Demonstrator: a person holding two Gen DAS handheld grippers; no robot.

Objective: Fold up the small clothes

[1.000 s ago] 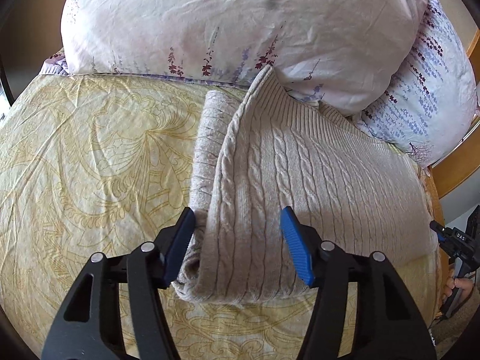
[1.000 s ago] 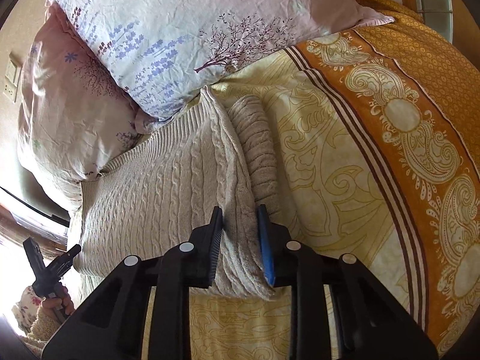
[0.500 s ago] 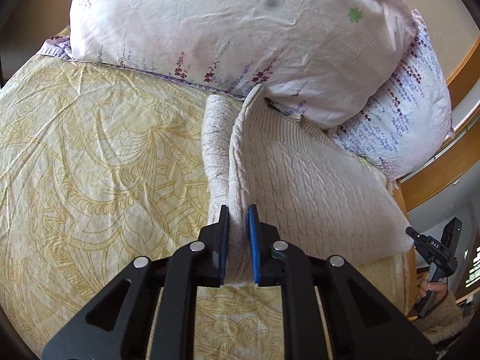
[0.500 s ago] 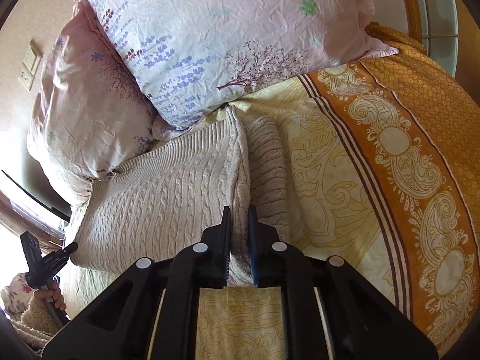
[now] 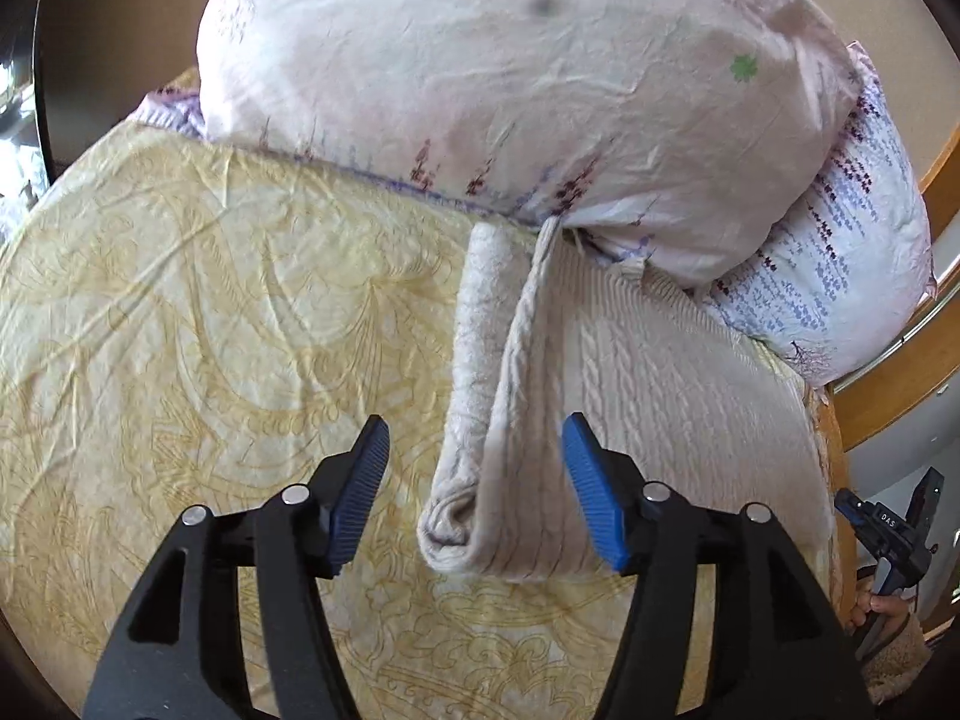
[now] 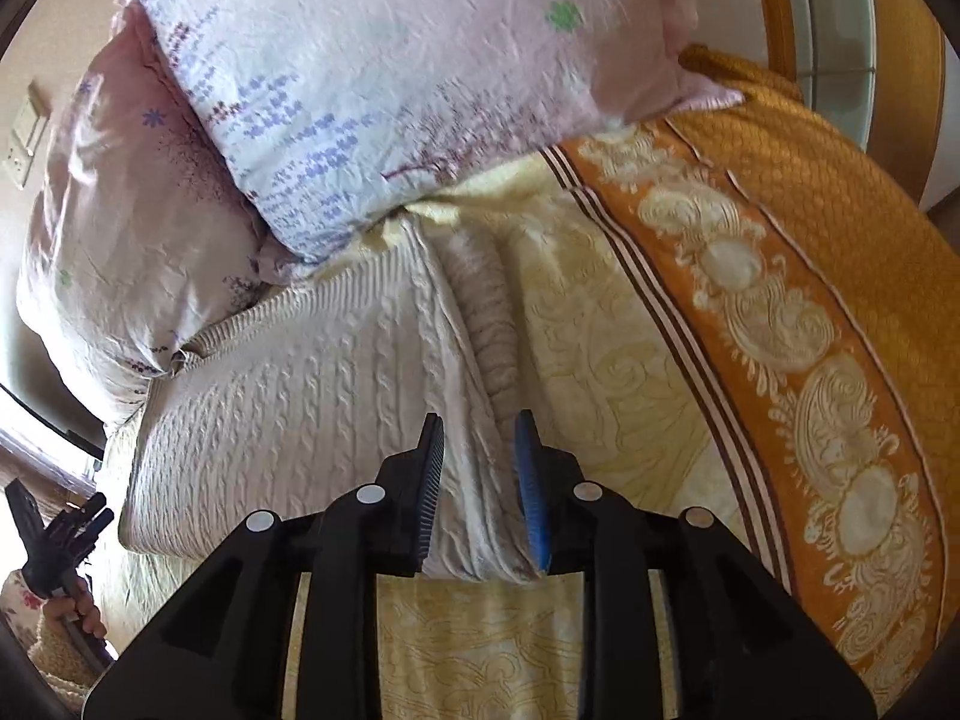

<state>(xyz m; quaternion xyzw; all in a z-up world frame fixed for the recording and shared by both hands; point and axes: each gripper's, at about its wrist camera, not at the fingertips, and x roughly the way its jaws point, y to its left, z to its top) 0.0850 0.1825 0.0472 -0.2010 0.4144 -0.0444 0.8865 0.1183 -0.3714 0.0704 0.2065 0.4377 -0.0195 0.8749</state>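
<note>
Left gripper (image 5: 474,492) jaws have just been opening: now released, wide apart, sweater's near folded edge sits between them with clear gaps to both pads. Right gripper (image 6: 480,489) jaws have just been opening a little too: narrow gap, sweater's folded edge between the pads; left pad looks just off the knit, right pad is at the fabric's edge, so I read it as let go, though contact on that side is hard to make out. Sweater (image 5: 630,396) is beige cable-knit, folded lengthwise into a long strip, lying on the yellow patterned bedspread (image 5: 210,330). Fold edge stands up as a ridge; beside it a rolled, ribbed part, likely a sleeve, lies along the strip. Near end shows stacked layers, open like a tube mouth. Far end is tucked under the pillows (image 5: 510,78), so its top is hidden. In the right view an orange-bordered band of the bedspread runs alongside, apart from the sweater. Each view's lower outer corner catches the other gripper in a hand, small and cut off by the lens rim. Both views are motion-blurred; pillow print is smeared.
</note>
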